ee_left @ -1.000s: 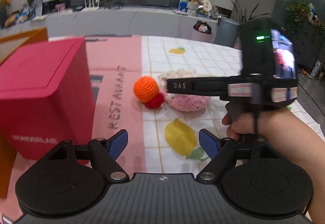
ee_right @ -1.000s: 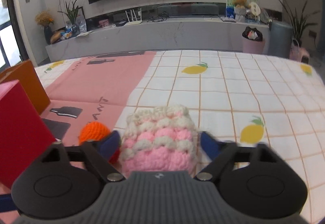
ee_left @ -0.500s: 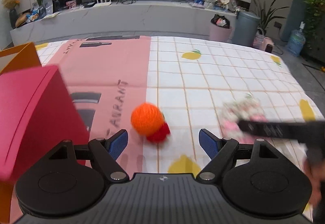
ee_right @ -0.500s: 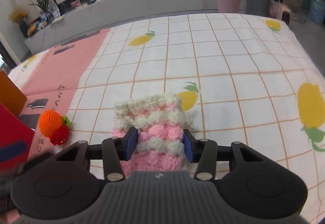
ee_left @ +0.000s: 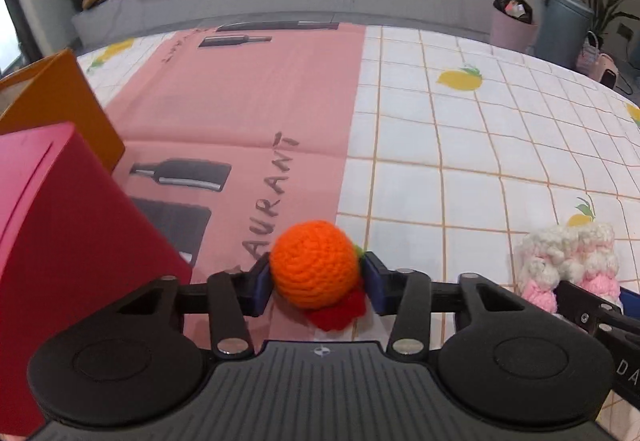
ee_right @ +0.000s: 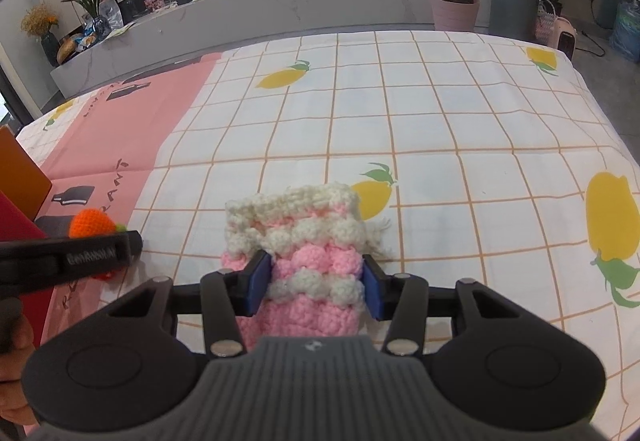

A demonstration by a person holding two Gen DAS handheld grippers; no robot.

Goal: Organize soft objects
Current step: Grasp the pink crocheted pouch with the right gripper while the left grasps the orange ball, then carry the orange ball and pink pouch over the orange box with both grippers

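My left gripper [ee_left: 316, 289] is shut on an orange crochet ball [ee_left: 314, 265] with a red crochet piece [ee_left: 336, 315] under it, low over the tablecloth. My right gripper [ee_right: 316, 289] is shut on a pink and white crochet pouch [ee_right: 304, 241]. The pouch also shows in the left wrist view [ee_left: 568, 261] at the right, held by the right gripper. The orange ball shows in the right wrist view [ee_right: 90, 224] at the left, behind the left gripper's finger.
A red box [ee_left: 60, 249] stands at the left, close to the left gripper, with an orange box [ee_left: 60, 101] behind it. The tablecloth has a pink panel [ee_left: 248, 101] and a white lemon-print grid [ee_right: 440, 113]. A long grey counter [ee_right: 280, 5] lies beyond the table.
My left gripper moved forward and closed on the orange ball. My right gripper closed on the pink and white pouch and still holds it.
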